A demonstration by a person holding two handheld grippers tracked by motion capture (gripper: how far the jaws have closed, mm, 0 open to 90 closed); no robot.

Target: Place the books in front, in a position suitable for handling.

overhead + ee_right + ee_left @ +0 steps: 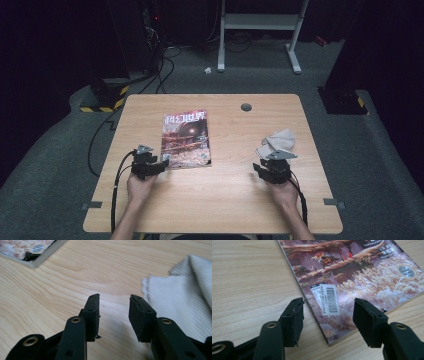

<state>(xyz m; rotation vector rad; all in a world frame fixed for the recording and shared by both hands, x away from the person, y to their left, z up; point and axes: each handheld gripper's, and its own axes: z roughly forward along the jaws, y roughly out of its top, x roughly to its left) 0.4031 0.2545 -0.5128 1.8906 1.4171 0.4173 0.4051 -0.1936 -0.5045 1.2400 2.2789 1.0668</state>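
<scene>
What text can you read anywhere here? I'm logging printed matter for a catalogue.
"科幻世界": large title across the top of the magazine cover.
White barcode sticker near the magazine's lower left corner: digits and characters too small to read.
Round silver badge on the cover: blurred, unreadable.
Small white lines at the cover's upper right: too blurred.
Cloth and table: no text.
</scene>
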